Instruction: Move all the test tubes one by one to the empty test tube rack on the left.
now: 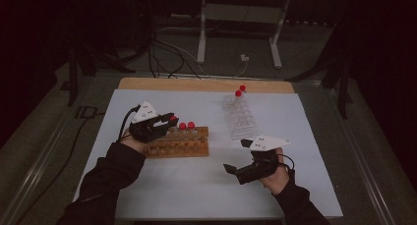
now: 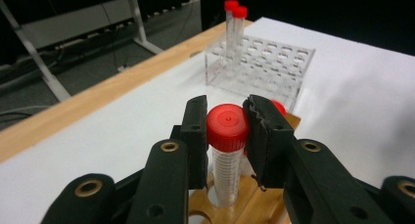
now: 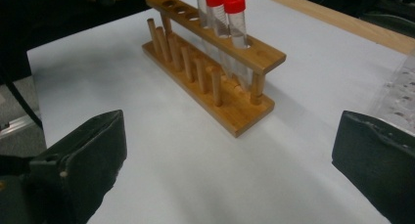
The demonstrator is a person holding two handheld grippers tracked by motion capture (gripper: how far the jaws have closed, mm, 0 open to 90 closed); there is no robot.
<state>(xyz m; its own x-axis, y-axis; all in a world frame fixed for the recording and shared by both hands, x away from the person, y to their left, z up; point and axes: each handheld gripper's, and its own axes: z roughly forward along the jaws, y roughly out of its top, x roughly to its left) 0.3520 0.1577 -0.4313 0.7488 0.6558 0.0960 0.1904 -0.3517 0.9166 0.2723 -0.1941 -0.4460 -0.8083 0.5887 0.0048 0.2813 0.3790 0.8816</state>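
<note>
Jaws of left gripper [image 2: 226, 131] pinch red-capped tube [image 2: 226, 155] standing in wooden rack [image 1: 178, 141]; right gripper [image 1: 236, 172], at rack's 5 o'clock, spread wide, empty.

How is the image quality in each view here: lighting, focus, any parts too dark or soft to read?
High view: dim, surroundings nearly black, the white table lit evenly. Left gripper view: the red-capped tube between the jaws is sharp, the clear rack behind slightly soft. Right gripper view: the wooden rack is crisp, the near jaws blurred, soft shadows.
</note>
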